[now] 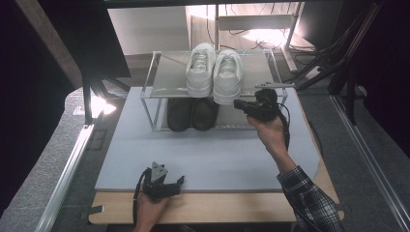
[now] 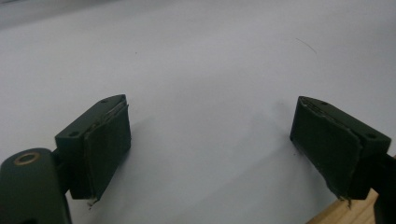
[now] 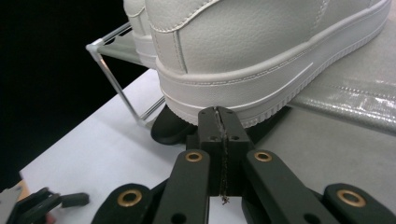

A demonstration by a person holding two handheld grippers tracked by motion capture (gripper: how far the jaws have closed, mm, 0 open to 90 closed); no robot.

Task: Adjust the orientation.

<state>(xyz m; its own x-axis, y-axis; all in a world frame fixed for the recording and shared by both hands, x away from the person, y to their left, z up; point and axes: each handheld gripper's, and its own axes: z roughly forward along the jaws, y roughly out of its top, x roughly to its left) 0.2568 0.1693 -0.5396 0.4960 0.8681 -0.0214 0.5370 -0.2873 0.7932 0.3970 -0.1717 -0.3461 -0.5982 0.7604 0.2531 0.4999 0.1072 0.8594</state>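
Note:
Two white sneakers [image 1: 199,70] [image 1: 227,76] stand side by side on the top shelf of a metal shoe rack [image 1: 164,72]. A pair of black shoes [image 1: 192,114] sits on the shelf below. My right gripper [image 1: 238,103] is held level at the rack's right front, shut with nothing in its jaws. In the right gripper view the closed tips of my right gripper [image 3: 219,112] lie against the lower sole edge of the white sneaker [image 3: 261,42], and a black shoe [image 3: 170,128] lies under them. My left gripper [image 1: 180,181] rests open at the table's front edge, its jaws [image 2: 212,101] spread wide over the bare mat.
A pale grey mat [image 1: 217,154] covers the wooden table [image 1: 217,208], and the rack stands at its far side. Dark stands and cables crowd the right [image 1: 333,63]. A lamp [image 1: 99,104] glows at the left. My left gripper [image 3: 42,203] also lies far off in the right gripper view.

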